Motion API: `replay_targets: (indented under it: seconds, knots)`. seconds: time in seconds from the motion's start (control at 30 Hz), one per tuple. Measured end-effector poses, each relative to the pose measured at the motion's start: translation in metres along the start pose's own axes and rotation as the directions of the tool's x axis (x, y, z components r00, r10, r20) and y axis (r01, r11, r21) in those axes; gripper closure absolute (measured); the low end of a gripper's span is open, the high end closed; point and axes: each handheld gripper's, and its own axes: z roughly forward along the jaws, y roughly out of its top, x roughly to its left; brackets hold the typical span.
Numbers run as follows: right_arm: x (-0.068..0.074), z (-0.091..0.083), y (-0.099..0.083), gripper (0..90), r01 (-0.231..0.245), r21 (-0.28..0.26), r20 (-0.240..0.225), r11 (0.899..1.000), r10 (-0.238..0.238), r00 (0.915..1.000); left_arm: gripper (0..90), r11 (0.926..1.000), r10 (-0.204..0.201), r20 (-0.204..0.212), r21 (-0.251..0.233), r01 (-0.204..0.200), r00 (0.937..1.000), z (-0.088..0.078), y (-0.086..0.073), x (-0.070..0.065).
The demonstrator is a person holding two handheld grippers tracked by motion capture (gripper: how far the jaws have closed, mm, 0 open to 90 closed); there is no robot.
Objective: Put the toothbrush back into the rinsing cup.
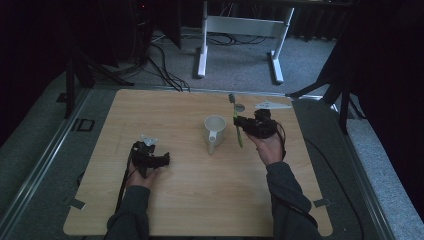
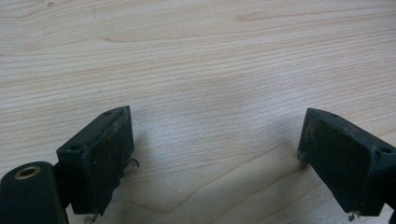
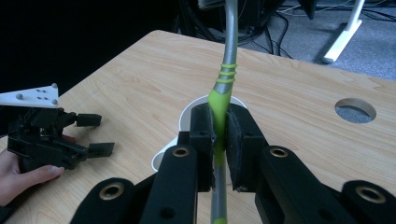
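Clamped between the jaws of the right gripper [image 3: 219, 140], a toothbrush [image 3: 223, 88] with a green rubbery grip and a grey stem is held upright, a white mug [image 1: 214, 129] sitting just beyond the jaw tips. The slim, smooth handle is gripped across a narrow band, so a twist or slip could be expected if it is knocked against the mug's hard rim, and the light mug could be tipped. The left gripper [image 1: 150, 159] is held low over the pale wood-grain bench [image 2: 196, 60], jaws wide apart with nothing between them.
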Motion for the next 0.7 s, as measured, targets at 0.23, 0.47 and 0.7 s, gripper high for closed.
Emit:
replay_targets:
  seconds: [0.23,0.47,0.7]
  knots:
    - [-0.0005,0.0022,0.0011,81.6,-0.005,-0.007,-0.01,1.0,0.005,0.9999,10.9,1.0,0.0,0.0,0.001,0.0,1.0,-0.0001,0.0,0.0]
    - [-0.0003,0.0035,0.0022,81.6,-0.005,-0.018,-0.011,1.0,0.005,0.9999,10.9,1.0,0.0,0.0,0.001,0.0,1.0,-0.0001,0.0,-0.0001]
    - [-0.001,0.0038,0.0023,81.6,-0.003,-0.026,-0.01,1.0,0.003,0.9999,10.8,1.0,0.0,0.001,0.001,0.0,1.0,-0.0001,0.0,-0.0001]
